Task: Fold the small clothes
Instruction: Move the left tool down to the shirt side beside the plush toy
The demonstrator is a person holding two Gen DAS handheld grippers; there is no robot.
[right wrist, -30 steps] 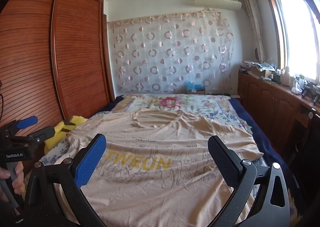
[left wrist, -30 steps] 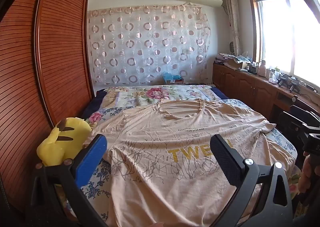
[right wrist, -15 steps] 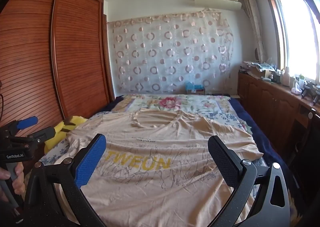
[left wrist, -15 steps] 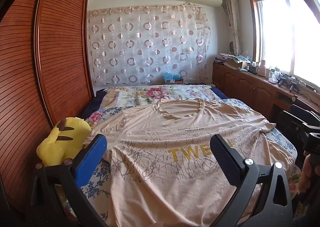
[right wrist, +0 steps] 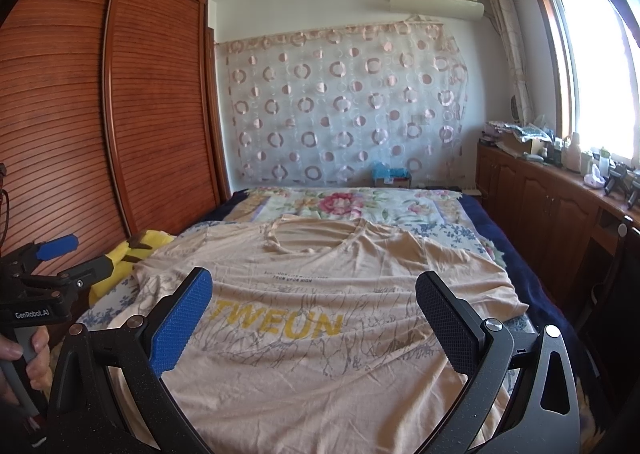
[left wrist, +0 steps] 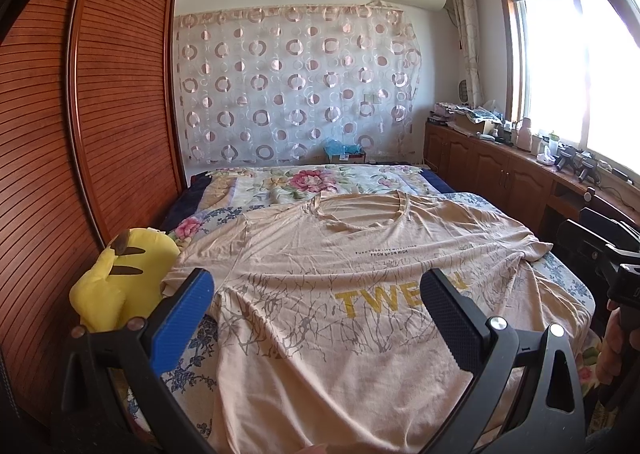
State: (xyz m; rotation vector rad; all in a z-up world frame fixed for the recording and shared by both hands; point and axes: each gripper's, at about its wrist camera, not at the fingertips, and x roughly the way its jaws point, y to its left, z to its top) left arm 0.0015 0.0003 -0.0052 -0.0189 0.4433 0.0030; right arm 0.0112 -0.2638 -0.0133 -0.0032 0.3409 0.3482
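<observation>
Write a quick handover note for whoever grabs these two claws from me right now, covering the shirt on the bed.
Left claw: open, empty, above the shirt's near left part.
Right claw: open, empty, above the shirt's near middle.
Shirt: beige tee spread face up on the bed, collar at the far end, hem nearest you, wrinkled, right sleeve bunched near the bed's right edge.
Yellow plush: beside the left sleeve, against the wardrobe.
Done: shirt laid out; no fold made.
Left: all folds. Probably start with a sleeve.
</observation>
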